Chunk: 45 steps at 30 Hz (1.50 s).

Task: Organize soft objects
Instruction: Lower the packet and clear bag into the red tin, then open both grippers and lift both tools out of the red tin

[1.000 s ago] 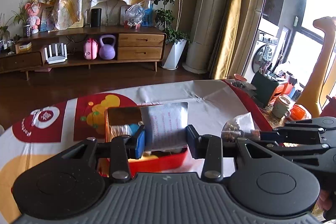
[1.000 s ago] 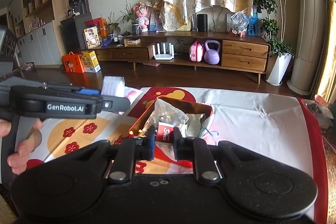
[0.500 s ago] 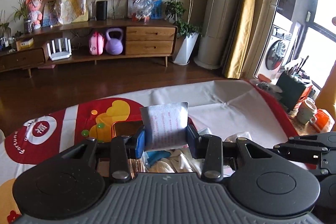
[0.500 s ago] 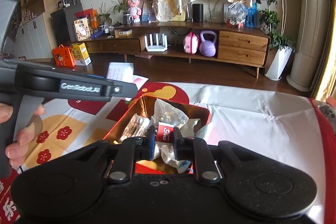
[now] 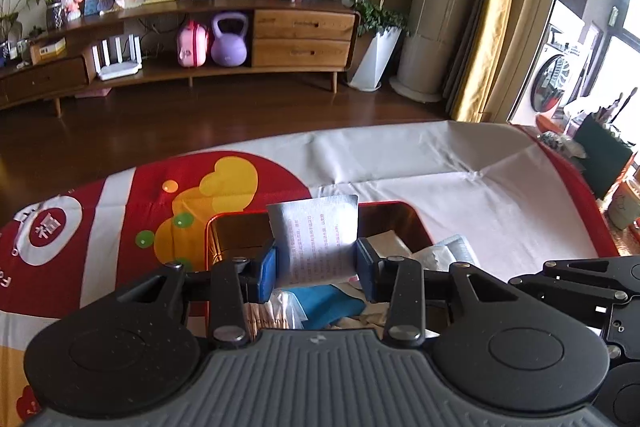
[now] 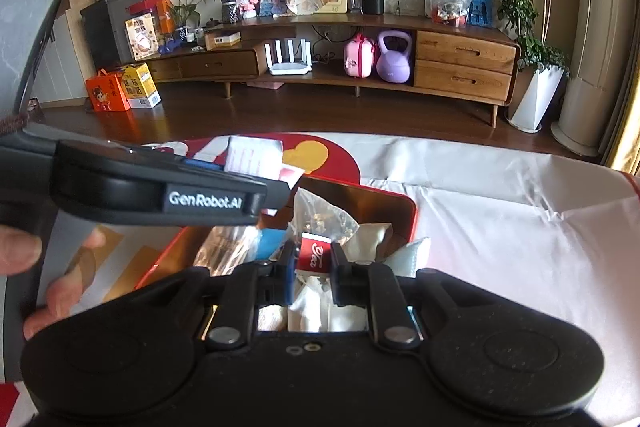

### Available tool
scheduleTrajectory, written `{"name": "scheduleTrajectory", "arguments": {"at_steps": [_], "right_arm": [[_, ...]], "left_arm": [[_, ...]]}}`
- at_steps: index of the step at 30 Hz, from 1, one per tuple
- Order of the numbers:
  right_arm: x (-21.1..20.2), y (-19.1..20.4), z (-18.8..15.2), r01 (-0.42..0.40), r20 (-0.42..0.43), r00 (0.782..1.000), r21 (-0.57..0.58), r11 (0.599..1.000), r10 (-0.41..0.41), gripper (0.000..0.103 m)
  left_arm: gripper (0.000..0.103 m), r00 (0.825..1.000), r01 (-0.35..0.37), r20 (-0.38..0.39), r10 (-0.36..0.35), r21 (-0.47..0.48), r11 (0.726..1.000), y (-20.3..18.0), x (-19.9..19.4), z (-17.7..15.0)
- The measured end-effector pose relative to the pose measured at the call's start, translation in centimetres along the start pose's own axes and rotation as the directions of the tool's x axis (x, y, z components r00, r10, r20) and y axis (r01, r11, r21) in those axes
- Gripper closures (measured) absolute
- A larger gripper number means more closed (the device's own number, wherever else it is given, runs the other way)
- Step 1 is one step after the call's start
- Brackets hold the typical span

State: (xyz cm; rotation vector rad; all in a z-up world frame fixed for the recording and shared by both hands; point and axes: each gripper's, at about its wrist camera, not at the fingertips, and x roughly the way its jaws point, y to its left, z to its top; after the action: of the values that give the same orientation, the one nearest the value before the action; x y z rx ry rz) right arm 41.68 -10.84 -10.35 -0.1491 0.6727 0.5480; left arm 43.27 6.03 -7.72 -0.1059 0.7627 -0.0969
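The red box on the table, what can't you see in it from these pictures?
- Red box, left wrist view: near half hidden behind the left gripper and its silver packet.
- Right wrist view: the box's left wall is covered by the left gripper's side; its front by the right gripper.
- Small red packet: print too small to read.

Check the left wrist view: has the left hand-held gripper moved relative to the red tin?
Yes. The left hand-held gripper, shut on the silver sachet, has come forward over the red tin.

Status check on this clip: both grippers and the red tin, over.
Left gripper shut on silver foil sachet. Right gripper shut on small red packet. Both above open red tin of packets. Nothing blocking.
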Motion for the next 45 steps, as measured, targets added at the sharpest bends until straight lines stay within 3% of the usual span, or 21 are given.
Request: {"name": "scheduleTrajectory", "arguments": {"at_steps": [11,23,26,28,30,45], "right_arm": [[3.9,-0.3,-0.7,0.007,-0.054,0.999,0.016,1.000,-0.006,0.087],[4.2,-0.2,-1.3,0.014,-0.065,0.998,0.024,1.000,-0.012,0.080],[3.8,-0.3,-1.2,0.014,-0.056,0.998,0.030,0.999,-0.012,0.077],[3.5,-0.4,-1.2,0.013,-0.052,0.999,0.036,0.999,-0.011,0.074],[3.0,-0.5,-1.2,0.006,-0.044,0.999,0.041,0.999,-0.004,0.072],[-2.4,0.4,-0.3,-0.011,0.001,1.000,0.052,0.999,0.011,0.057]], "left_arm": [[0.063,0.997,-0.025,-0.068,0.023,-0.029,0.999,1.4,4.8,-0.4],[0.059,0.993,-0.041,-0.115,0.037,-0.036,0.998,1.6,6.6,-0.6],[0.048,0.992,-0.058,-0.111,0.054,-0.031,0.998,1.5,6.4,-0.6],[0.036,0.993,-0.067,-0.097,0.064,-0.028,0.997,1.3,6.1,-0.5],[0.033,0.995,-0.057,-0.079,0.054,-0.028,0.998,1.3,5.5,-0.4],[0.033,0.999,-0.037,-0.030,0.037,-0.028,0.999,-0.1,-0.6,-0.5]]}}
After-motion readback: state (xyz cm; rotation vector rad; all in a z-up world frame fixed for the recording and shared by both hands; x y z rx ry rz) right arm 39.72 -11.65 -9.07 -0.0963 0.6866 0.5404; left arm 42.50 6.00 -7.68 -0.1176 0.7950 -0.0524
